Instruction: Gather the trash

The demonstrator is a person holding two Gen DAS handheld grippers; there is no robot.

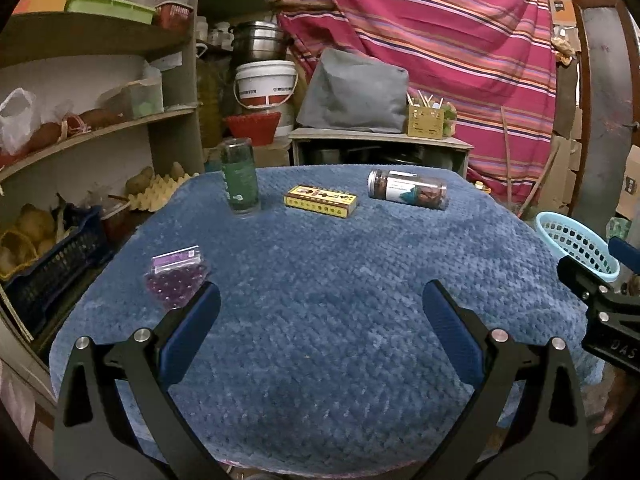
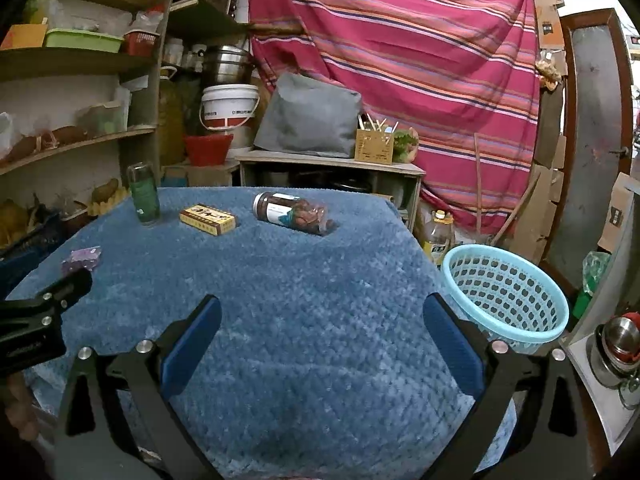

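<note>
On the blue-covered table [image 1: 320, 288] lie a purple bead bag [image 1: 176, 276] at near left, an upright green bottle [image 1: 239, 176], a yellow box [image 1: 320, 201] and a clear jar [image 1: 407, 189] on its side at the far edge. They also show in the right wrist view: bag [image 2: 82, 260], bottle [image 2: 143, 193], box [image 2: 207, 219], jar [image 2: 294, 213]. A light blue basket [image 2: 506, 294] stands right of the table. My left gripper [image 1: 320, 312] is open and empty, just right of the bag. My right gripper [image 2: 320, 316] is open and empty over the table's near part.
Curved shelves [image 1: 92, 128] with bags, produce and an egg tray stand to the left. A dark blue crate [image 1: 52, 264] sits beside the table. Behind are a white bucket [image 1: 266, 84], a low cabinet [image 1: 380, 148] and a striped red cloth [image 1: 440, 40]. A yellow bottle [image 2: 438, 238] stands beyond the basket.
</note>
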